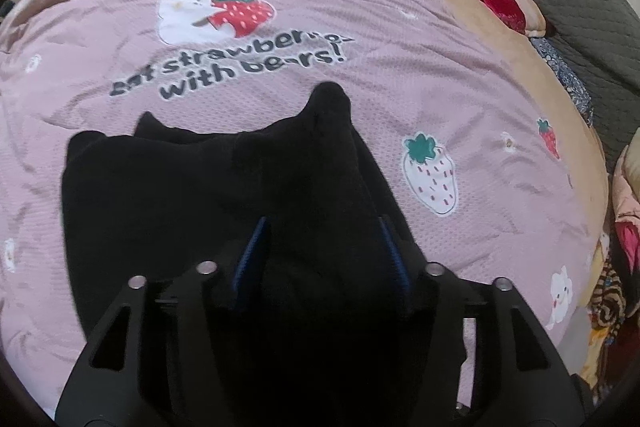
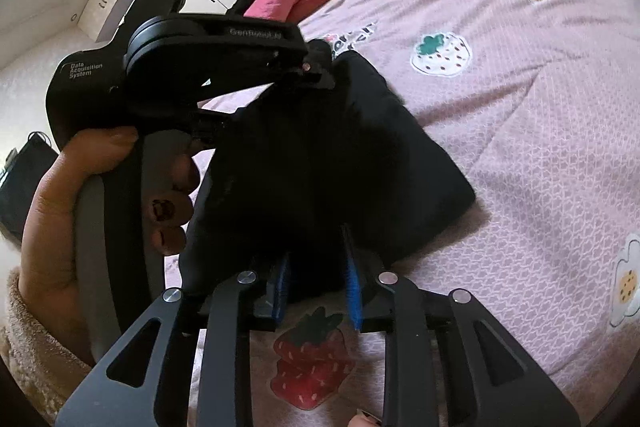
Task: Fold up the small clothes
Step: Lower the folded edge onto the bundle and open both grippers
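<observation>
In the left wrist view, the left gripper (image 1: 324, 259) has its blue-padded fingers spread apart with folds of the black garment (image 1: 208, 195) bunched between them, above the pink strawberry quilt (image 1: 460, 75) on the bed. In the right wrist view, the right gripper (image 2: 318, 283) stands narrowly parted around the garment's near edge; I cannot tell whether it pinches the cloth.

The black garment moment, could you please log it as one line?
stage: mid-fold | black garment on pink strawberry quilt | left gripper: open over garment | right gripper: open at garment edge
</observation>
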`<state>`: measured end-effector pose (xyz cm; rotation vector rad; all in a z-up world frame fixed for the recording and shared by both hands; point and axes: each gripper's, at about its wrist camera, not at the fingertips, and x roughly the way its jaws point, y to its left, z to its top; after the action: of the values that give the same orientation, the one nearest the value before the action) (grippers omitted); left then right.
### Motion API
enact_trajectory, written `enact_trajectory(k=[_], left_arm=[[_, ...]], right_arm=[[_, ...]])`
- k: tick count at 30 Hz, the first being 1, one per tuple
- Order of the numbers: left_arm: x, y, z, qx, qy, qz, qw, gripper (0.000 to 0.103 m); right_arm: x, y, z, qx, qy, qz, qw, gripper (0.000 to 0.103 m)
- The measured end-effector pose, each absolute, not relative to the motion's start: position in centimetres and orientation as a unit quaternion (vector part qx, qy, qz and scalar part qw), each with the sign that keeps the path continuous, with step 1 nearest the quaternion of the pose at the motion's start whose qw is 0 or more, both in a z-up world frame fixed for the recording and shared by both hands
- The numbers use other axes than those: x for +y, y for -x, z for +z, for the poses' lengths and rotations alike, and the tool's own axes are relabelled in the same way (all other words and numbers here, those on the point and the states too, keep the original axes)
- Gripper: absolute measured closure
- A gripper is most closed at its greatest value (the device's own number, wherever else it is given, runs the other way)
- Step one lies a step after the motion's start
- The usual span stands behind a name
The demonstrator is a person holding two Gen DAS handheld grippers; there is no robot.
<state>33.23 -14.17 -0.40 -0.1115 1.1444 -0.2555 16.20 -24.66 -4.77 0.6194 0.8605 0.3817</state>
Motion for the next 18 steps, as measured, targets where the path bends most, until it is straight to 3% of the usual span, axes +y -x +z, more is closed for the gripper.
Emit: enact_trajectory(k=[6, 9, 11, 16, 18], left_arm=[[-14.3, -33.6, 0.0, 0.539, 0.082, -0.136, 0.827, 0.039], [-13.5, -33.1, 1.0, 0.524, 0.111, -0.151, 0.831, 0.035], [-12.9, -32.5, 2.0, 0.509, 0.118, -0.156, 0.838, 0.033], [-8.8, -29.7, 4.2, 0.463, 0.112, -0.134, 0.869, 0.033], [-7.1, -28.8, 4.3, 0.452, 0.104, -0.11, 0.879, 0.032]], right_arm=[[-25.1, -16.3, -5.0, 0.42, -0.302, 0.191, 0.834, 0.075], [-25.1, -16.4, -4.9, 0.426, -0.303, 0.202, 0.828, 0.067], [-25.5, -16.7, -4.6, 0.43, -0.299, 0.216, 0.824, 0.06], [-25.9, -17.6, -3.0, 0.439, -0.311, 0.256, 0.803, 0.025], [-26.2, -18.3, -2.3, 0.439, -0.32, 0.259, 0.799, 0.019]])
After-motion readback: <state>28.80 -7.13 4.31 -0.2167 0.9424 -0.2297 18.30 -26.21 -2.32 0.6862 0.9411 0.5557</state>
